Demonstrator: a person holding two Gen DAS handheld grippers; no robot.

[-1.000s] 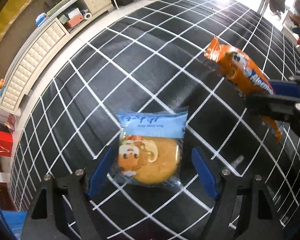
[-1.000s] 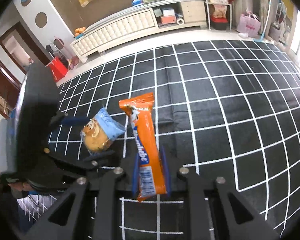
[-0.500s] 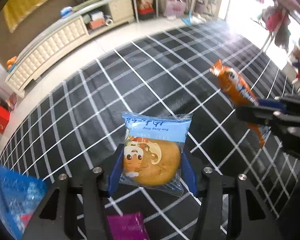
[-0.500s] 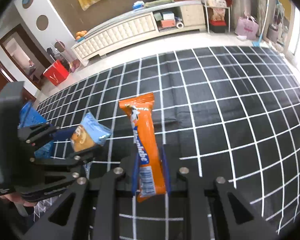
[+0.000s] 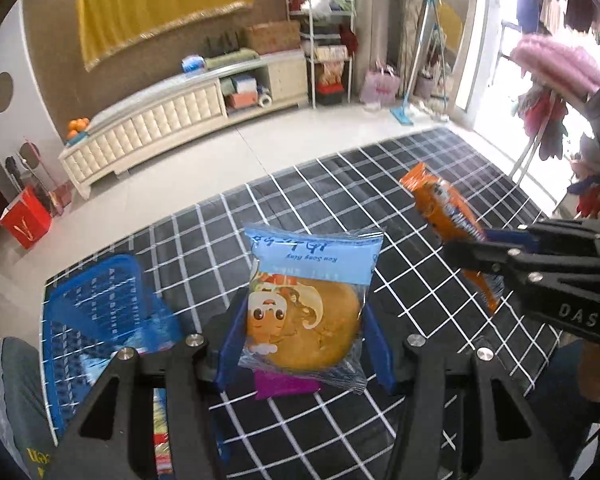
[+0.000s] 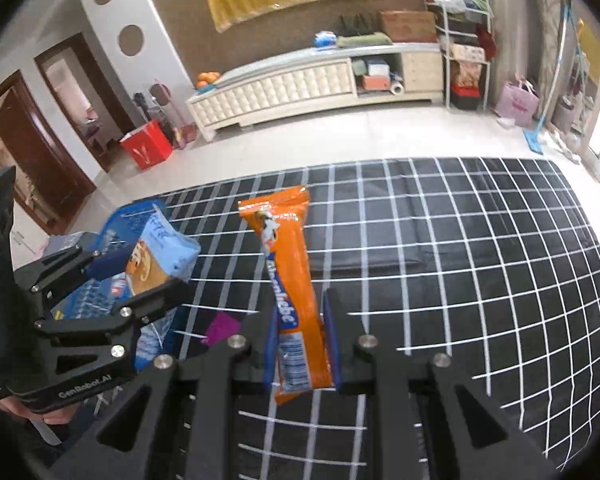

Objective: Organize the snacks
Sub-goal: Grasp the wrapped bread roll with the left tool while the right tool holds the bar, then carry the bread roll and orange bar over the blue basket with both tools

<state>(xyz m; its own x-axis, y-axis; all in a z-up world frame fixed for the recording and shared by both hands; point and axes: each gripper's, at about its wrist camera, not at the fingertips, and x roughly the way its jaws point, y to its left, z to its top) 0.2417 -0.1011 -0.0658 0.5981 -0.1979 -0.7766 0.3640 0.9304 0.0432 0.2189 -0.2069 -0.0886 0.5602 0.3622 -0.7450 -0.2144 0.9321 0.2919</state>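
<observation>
- The left claw [image 5: 302, 344] is clamped on the cake pack [image 5: 308, 304]; its blue pads press the pack's two sides at 9 and 3 o'clock, level with the round cake inside.
- The pack is held up off the mat [image 5: 420, 196], its blue sealed flap pointing away from the claw toward 12 o'clock.
- It looks light and soft: a thin, glossy film around a cake that would likely crush or crumble under a hard squeeze. The film probably slips easily, so a hold across the cake's widest part, as here, seems safer than a pinch on the loose flap.
- The right claw [image 6: 302, 350] is clamped on the bar [image 6: 290, 280], gripping near the lower end by the barcode; the rest stands out toward 12 o'clock.
- The bar looks light and fairly stiff along its length, though held so near one end it may swing or bend; a hold nearer the middle would steady it. Its wrapper looks slick too.
- Outward from the left claw, a purple packet [image 5: 286, 385] lies on the mat just under the cake pack.
- At 9 o'clock in the left view stands a blue basket [image 5: 96, 304], resting on the mat; it is probably where the snacks belong.
- Neither snack is over the basket yet.
</observation>
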